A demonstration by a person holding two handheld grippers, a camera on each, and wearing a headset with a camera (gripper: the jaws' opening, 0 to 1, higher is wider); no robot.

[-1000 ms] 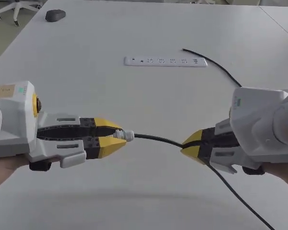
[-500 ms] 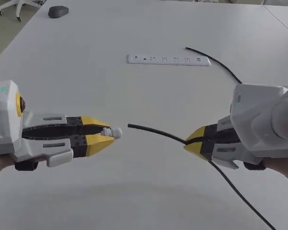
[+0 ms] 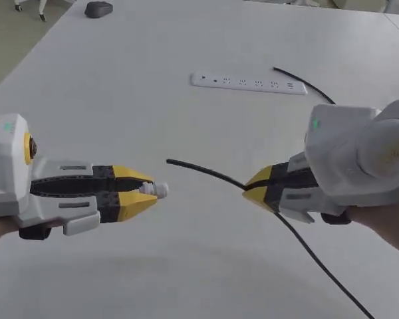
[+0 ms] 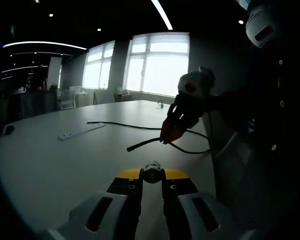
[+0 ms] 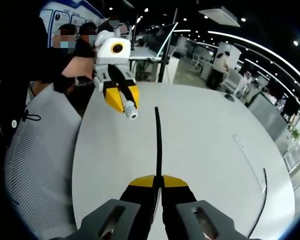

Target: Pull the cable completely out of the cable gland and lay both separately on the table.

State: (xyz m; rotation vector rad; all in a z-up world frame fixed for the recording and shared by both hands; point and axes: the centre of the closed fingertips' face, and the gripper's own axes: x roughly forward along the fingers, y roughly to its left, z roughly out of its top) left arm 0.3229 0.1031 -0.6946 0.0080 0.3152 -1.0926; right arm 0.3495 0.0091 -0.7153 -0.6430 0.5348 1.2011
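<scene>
The small white cable gland sticks out of my left gripper, which is shut on it above the table; in the left gripper view the cable gland sits between the yellow tips. My right gripper is shut on the black cable, whose free end points left and hangs apart from the gland. The rest of the cable trails down to the lower right. In the right gripper view the cable rises straight from the jaws, with the left gripper and gland beside its tip.
A white power strip lies at the back of the white table, with a second black cable curving from its right end. A dark mouse rests at the far left corner. People stand behind in the right gripper view.
The cable has come out of the gland: one second ago it ran into it, now its free end hangs clear. The two grippers have drawn apart.
</scene>
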